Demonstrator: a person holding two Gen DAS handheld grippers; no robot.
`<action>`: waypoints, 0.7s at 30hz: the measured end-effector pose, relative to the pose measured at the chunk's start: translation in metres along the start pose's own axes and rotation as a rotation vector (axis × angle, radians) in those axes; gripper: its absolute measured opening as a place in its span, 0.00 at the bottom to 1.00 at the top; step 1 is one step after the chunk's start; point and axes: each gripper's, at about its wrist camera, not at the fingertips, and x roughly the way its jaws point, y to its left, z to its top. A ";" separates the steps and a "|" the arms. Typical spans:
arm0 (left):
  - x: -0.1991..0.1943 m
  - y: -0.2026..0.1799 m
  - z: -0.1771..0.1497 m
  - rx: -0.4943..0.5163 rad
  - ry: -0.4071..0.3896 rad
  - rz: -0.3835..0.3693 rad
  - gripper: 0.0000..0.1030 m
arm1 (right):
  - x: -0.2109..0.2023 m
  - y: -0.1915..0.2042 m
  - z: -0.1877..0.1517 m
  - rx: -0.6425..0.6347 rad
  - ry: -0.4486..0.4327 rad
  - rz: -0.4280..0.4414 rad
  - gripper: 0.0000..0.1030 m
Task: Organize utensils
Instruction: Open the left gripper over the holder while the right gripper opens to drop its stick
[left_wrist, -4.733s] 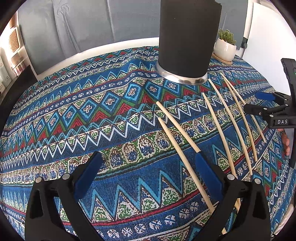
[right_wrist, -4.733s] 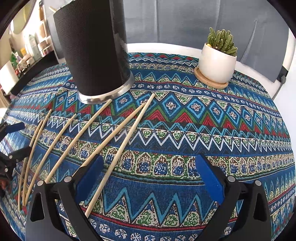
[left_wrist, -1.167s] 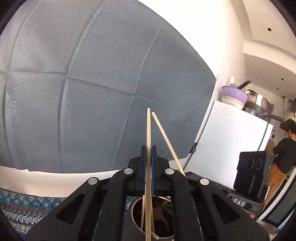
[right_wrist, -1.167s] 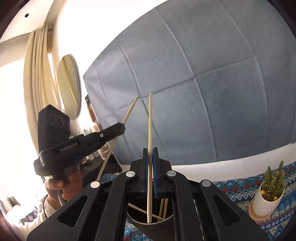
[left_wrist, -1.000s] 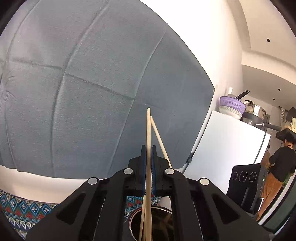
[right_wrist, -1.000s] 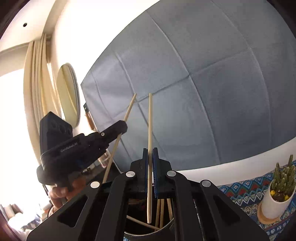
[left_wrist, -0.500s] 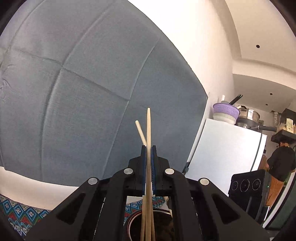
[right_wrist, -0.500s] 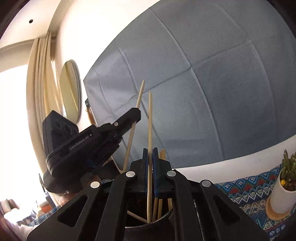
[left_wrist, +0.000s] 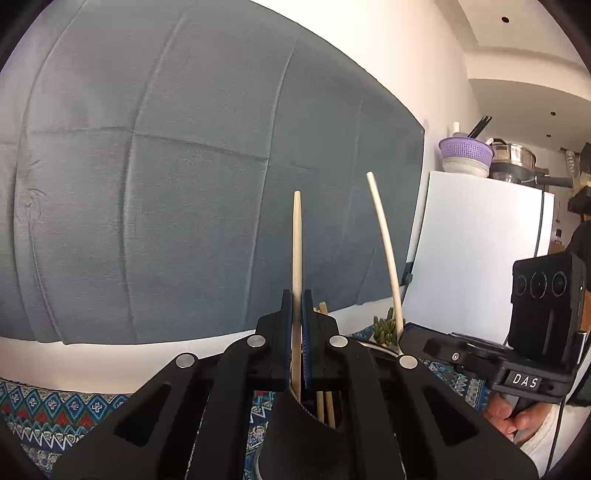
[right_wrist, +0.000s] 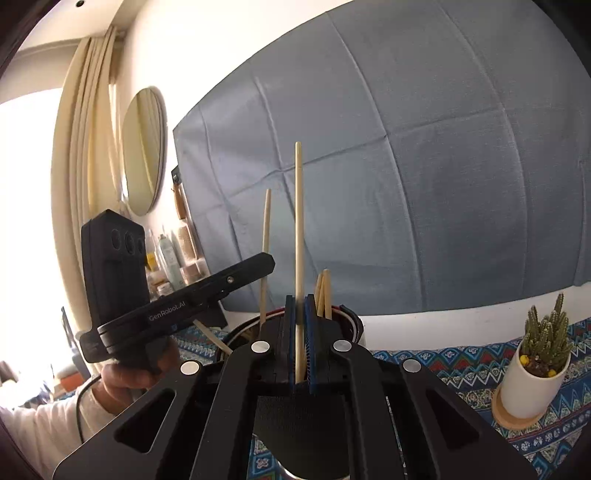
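My left gripper (left_wrist: 296, 295) is shut on an upright wooden chopstick (left_wrist: 296, 236), right over the black utensil holder (left_wrist: 295, 428). My right gripper (right_wrist: 300, 301) is shut on a second upright chopstick (right_wrist: 298, 221) above the same holder (right_wrist: 349, 317). Several chopsticks (right_wrist: 323, 291) stand inside it. Each view shows the other gripper from the side: the right gripper (left_wrist: 406, 332) with its chopstick (left_wrist: 384, 247), and the left gripper (right_wrist: 264, 264) with its chopstick (right_wrist: 265, 251). The lower ends of both held chopsticks are hidden behind the fingers.
A cactus in a white pot (right_wrist: 535, 373) stands on a wooden coaster at the right of the patterned tablecloth (right_wrist: 443, 365). A grey cloth (left_wrist: 184, 184) hangs behind the table. A white fridge (left_wrist: 476, 251) stands to the right, a round mirror (right_wrist: 142, 151) to the left.
Both grippers have sunk toward the holder with their chopsticks still clamped. The two grippers now stand closer side by side, and the holder's rim fills more of the lower view.
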 end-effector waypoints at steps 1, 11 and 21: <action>-0.002 -0.001 -0.001 0.010 0.007 0.004 0.05 | 0.000 0.002 -0.001 -0.007 0.017 -0.008 0.05; -0.013 -0.010 -0.002 0.065 0.046 0.032 0.07 | -0.004 0.011 -0.010 -0.069 0.064 -0.093 0.05; -0.043 -0.012 0.005 0.037 0.016 0.079 0.53 | -0.020 0.012 -0.009 -0.072 0.060 -0.134 0.07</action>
